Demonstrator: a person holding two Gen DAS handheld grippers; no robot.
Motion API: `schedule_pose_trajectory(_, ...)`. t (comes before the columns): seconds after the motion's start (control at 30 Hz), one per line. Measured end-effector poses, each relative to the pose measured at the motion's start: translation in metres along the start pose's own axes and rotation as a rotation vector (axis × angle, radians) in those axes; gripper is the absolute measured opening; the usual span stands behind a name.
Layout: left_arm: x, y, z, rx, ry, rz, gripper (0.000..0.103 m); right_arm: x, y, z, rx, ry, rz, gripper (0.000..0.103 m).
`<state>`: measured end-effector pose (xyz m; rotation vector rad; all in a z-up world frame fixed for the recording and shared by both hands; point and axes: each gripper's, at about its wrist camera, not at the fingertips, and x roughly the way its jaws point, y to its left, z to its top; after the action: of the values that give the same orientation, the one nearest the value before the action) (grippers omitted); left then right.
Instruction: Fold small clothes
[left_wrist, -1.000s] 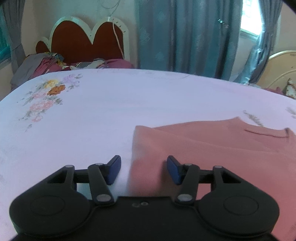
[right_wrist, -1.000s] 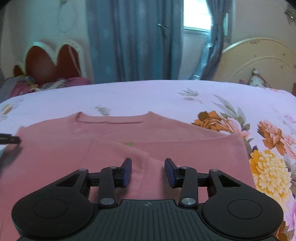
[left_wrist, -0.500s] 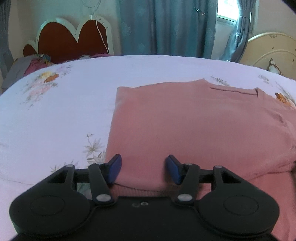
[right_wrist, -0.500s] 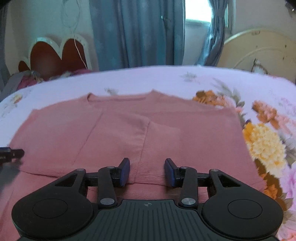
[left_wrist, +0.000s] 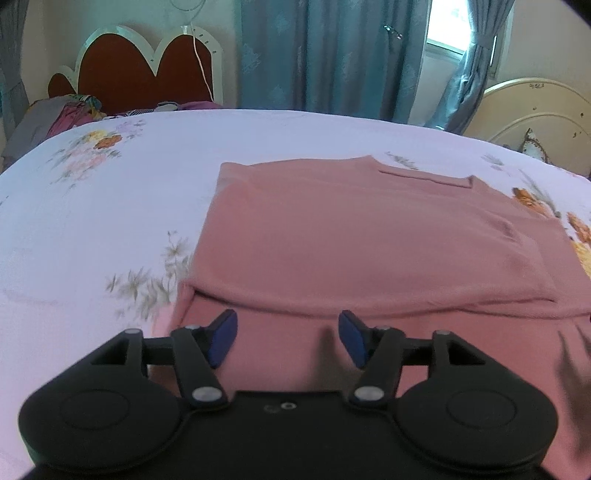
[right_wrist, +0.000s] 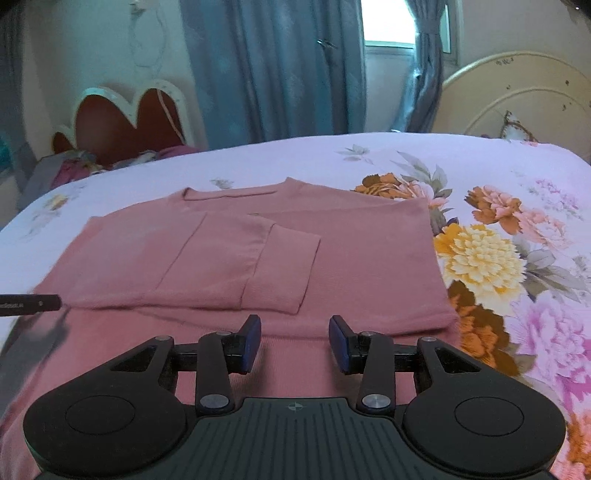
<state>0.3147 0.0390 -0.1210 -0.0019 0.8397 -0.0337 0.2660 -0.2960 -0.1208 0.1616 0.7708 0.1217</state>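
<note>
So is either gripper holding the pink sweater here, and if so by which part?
Nothing is held. The left gripper and right gripper are both open above the near hem of the pink sweater, with no cloth between the fingers.

No legible text, perhaps from blur.

One pink sweater, one floral bedsheet, two hand-held grippers, two headboards.

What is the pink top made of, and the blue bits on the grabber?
The pink top looks like soft matte knit fabric: it drapes and has ribbed cuffs. The blue pads on the right hand-held gripper look like dull rubber or plastic; I can't tell which.
</note>
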Motion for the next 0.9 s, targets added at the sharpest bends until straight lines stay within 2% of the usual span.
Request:
schedule_pose_trajectory(0.17,-0.023,-0.003,-0.018,0.004,-0.001,-0.002,0.065,-0.023,-0.001,-0.016,-0.026,0.014,0.028,0.041)
schedule_pose_trajectory(0.4,-0.055,0.009,-0.046,0.02,0.022,-0.012,0.068,-0.057,0.003,-0.05,-0.004,0.04,0.016,0.041)
schedule_pose_trajectory(0.57,-0.072,0.024,-0.069,0.037,0.026,-0.026,0.068,-0.079,0.01,-0.076,0.031,0.056,-0.029,0.041)
schedule_pose_trajectory(0.9,-0.103,0.069,-0.112,-0.001,0.044,-0.033,0.071,-0.121,0.014,-0.12,0.072,0.089,-0.153,0.041)
